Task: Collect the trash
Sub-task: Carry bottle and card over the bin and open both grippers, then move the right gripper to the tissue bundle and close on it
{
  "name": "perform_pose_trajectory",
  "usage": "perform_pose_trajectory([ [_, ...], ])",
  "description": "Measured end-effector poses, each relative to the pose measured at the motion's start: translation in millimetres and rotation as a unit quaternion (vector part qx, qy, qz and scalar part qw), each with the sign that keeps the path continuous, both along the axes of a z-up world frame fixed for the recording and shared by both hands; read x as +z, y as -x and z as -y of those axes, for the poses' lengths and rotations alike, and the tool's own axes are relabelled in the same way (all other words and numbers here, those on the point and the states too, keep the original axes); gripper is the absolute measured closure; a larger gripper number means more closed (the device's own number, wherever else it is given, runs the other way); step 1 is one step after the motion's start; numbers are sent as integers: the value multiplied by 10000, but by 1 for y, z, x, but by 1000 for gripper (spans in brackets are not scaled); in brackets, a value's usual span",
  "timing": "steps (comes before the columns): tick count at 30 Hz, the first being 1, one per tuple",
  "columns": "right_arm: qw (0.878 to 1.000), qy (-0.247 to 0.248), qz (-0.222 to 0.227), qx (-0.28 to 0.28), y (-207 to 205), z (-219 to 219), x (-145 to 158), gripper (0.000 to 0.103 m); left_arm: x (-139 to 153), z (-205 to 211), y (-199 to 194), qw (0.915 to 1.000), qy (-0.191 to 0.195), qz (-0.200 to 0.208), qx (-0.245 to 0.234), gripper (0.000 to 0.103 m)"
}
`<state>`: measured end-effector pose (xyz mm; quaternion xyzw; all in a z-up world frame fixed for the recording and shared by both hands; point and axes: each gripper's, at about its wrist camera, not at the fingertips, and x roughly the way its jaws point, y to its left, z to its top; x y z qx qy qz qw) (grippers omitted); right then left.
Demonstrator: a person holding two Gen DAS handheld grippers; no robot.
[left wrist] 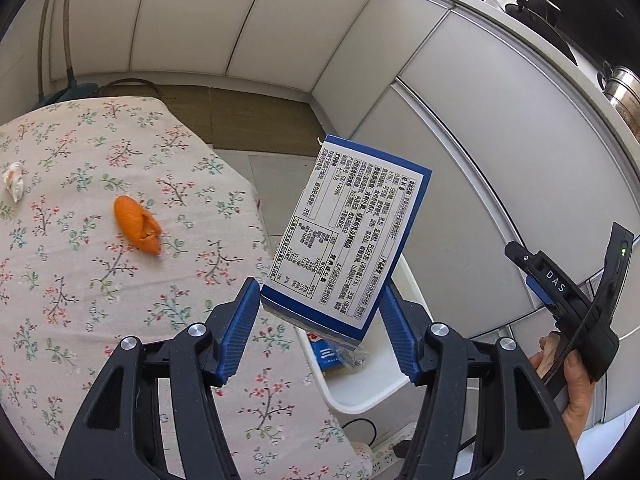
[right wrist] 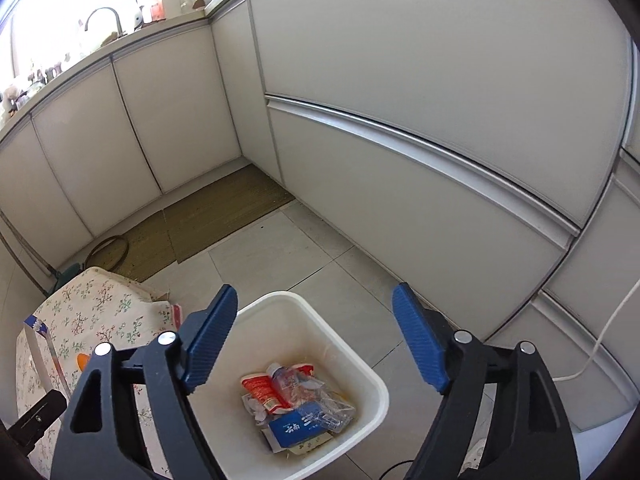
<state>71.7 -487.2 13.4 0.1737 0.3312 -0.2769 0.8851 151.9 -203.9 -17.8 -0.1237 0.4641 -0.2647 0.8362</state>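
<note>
My left gripper (left wrist: 320, 312) is shut on a blue-and-white printed carton (left wrist: 348, 240), holding it tilted over the table's edge and above a white bin (left wrist: 360, 392). On the floral tablecloth (left wrist: 80, 300) lie an orange peel (left wrist: 136, 226) and a crumpled tissue (left wrist: 14, 186) at the far left. My right gripper (right wrist: 312, 340) stands open and empty over the bin (right wrist: 378, 384). Inside the bin are a red tube (right wrist: 262, 390), a clear plastic bottle (right wrist: 304, 392) and a blue box (right wrist: 296, 426). In the left wrist view the right gripper's body (left wrist: 560, 280) shows at the right, held by a hand (left wrist: 572, 384).
White kitchen cabinets (right wrist: 400, 140) wall in the tiled floor (right wrist: 280, 256) on two sides. A brown mat (right wrist: 224, 212) lies along their base. A power strip with a black cable (left wrist: 384, 452) sits on the floor beside the bin. A white cable (right wrist: 600, 344) hangs at the right.
</note>
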Motion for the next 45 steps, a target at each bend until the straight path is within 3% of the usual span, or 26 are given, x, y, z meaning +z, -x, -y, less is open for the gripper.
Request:
perform_pose_trajectory([
  [13,9942,-331,272,-987,58,79,5,13,-3,108,-2,9975,-121,-145,-688,45],
  [24,9942,-452,102,-967,59,89,-2,13,-6,156,-5,9949,-365,-124,-928,39],
  [34,9991,-152,-97,-372,30,38,1,10,6,103,-19,9980,-625,67,-98,31],
  [45,9971,245,-220,692,-24,-67,10,8,16,0,-42,9946,-738,104,721,27],
])
